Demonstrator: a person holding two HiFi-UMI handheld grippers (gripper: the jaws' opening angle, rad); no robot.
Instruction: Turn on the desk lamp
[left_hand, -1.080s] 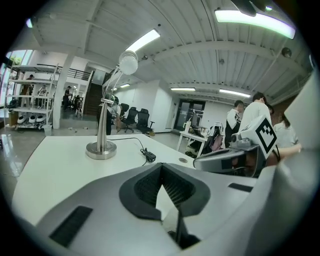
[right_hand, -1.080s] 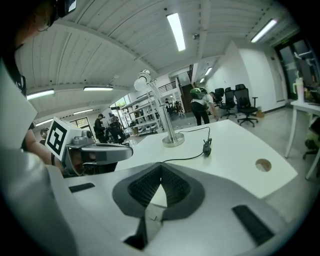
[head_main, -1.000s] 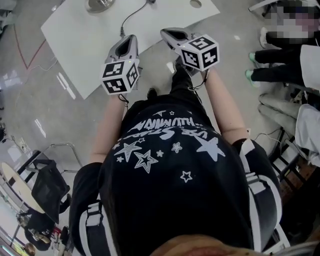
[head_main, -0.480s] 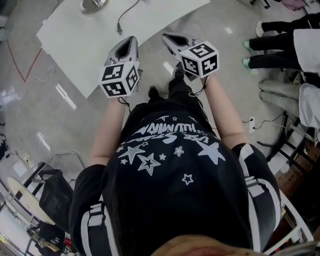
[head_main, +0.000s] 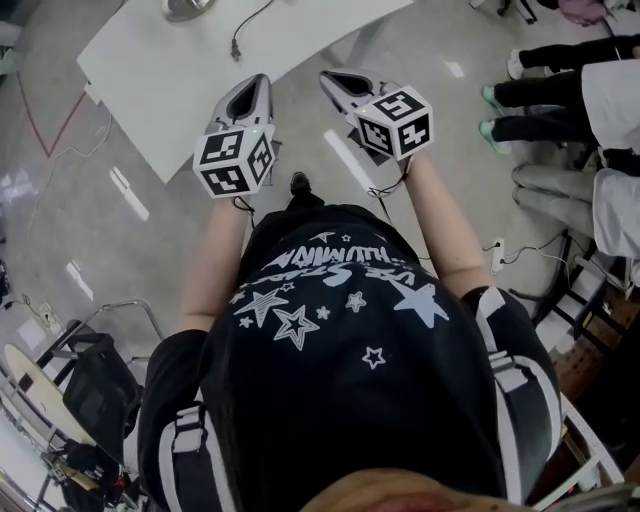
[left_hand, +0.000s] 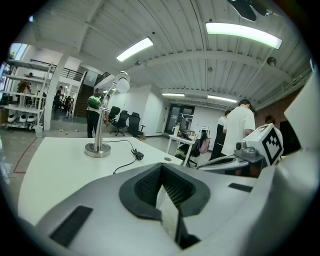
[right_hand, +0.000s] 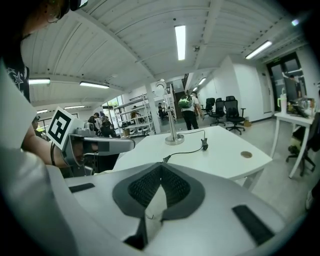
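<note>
Desk: the white desk (head_main: 180, 70) lies at 11 o'clock, beyond my grippers.
Desk lamp: the desk lamp (left_hand: 100, 125) stands at the desk's far end. Its post is upright, so the long axis is vertical, and its head tips toward 1 o'clock in the left gripper view. I cannot tell whether it is lit.
Left gripper: my left gripper (head_main: 258, 88) is clenched and empty.
Right gripper: my right gripper (head_main: 340, 82) is clenched and empty.
Inline switch: the inline switch (left_hand: 138, 155) lies on the cord at 3 o'clock of the base.
Doing it well: this fits nearing the lamp or leaving it. Any press should go squarely, with closed tips, without dragging the cord.
</note>
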